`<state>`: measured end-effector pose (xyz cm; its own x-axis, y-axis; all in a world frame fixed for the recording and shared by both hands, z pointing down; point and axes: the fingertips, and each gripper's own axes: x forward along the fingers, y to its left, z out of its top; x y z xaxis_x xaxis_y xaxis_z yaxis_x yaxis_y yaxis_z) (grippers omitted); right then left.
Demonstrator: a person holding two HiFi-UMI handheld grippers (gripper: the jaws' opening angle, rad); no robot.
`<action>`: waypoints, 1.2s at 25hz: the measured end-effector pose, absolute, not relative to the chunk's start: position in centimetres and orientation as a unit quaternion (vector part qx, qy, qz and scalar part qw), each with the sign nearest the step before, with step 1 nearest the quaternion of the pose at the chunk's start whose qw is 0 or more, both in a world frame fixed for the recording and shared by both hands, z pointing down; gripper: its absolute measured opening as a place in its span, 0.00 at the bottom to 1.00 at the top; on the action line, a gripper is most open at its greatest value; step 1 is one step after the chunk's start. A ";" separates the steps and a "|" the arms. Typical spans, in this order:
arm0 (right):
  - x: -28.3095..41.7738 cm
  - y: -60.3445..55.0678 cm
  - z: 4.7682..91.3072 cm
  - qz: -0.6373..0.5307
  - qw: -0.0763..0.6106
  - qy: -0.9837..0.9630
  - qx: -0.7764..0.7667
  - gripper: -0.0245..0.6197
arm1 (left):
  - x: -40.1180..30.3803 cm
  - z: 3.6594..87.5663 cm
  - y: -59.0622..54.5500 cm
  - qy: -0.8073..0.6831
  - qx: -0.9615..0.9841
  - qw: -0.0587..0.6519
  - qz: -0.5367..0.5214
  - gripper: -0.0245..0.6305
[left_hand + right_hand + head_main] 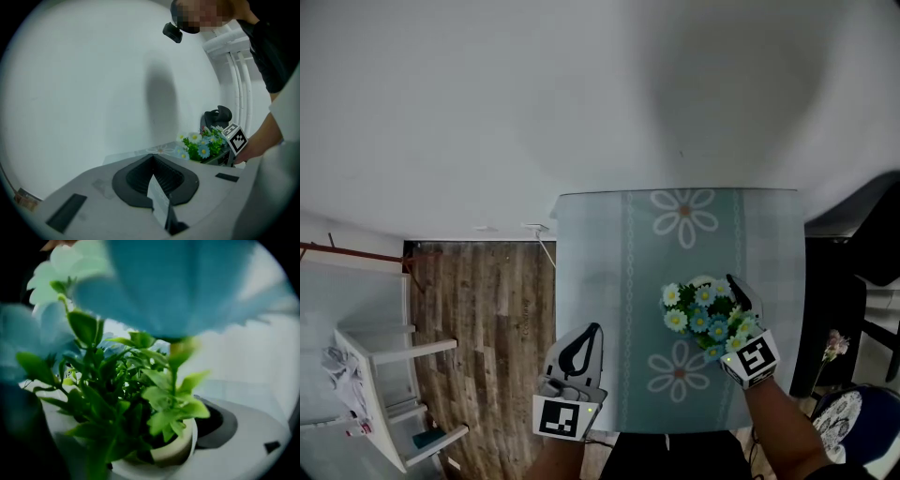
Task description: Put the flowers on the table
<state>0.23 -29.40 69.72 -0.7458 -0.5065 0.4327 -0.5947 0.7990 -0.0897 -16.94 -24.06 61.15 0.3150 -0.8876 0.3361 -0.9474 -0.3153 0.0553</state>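
Flowers (705, 311) with blue and white petals and green leaves sit in a small white pot (176, 451). The right gripper (733, 300) has its jaws closed around that pot, so the leaves fill the space right in front of it. The pot is over the near right part of the table (591, 281), but I cannot tell if it touches the top. The left gripper (589, 337) is off to the left of the flowers, at the table's near edge. Its jaws are pressed together with nothing in them. Past both grippers the daisy cloth runs on to a white wall (581, 94). A wooden floor (478, 309) lies left of the left gripper.
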 end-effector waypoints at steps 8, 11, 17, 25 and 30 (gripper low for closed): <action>1.1 -28.4 69.1 0.115 0.202 -0.924 0.305 0.89 | -16.3 60.0 -23.0 -0.566 0.806 0.121 0.122 0.04; 1.7 -28.1 68.2 0.113 0.198 -0.922 0.313 0.89 | -16.5 59.2 -22.5 -0.568 0.807 0.114 0.119 0.04; 2.1 -26.9 65.9 0.107 0.182 -0.922 0.324 0.89 | -16.3 57.5 -21.7 -0.564 0.813 0.100 0.106 0.04; 2.6 -25.1 61.9 0.090 0.164 -0.922 0.340 0.89 | -15.9 54.4 -20.7 -0.561 0.819 0.072 0.094 0.04; 2.4 -23.5 58.4 0.080 0.130 -0.927 0.343 0.89 | -15.7 52.5 -19.6 -0.555 0.826 0.051 0.089 0.04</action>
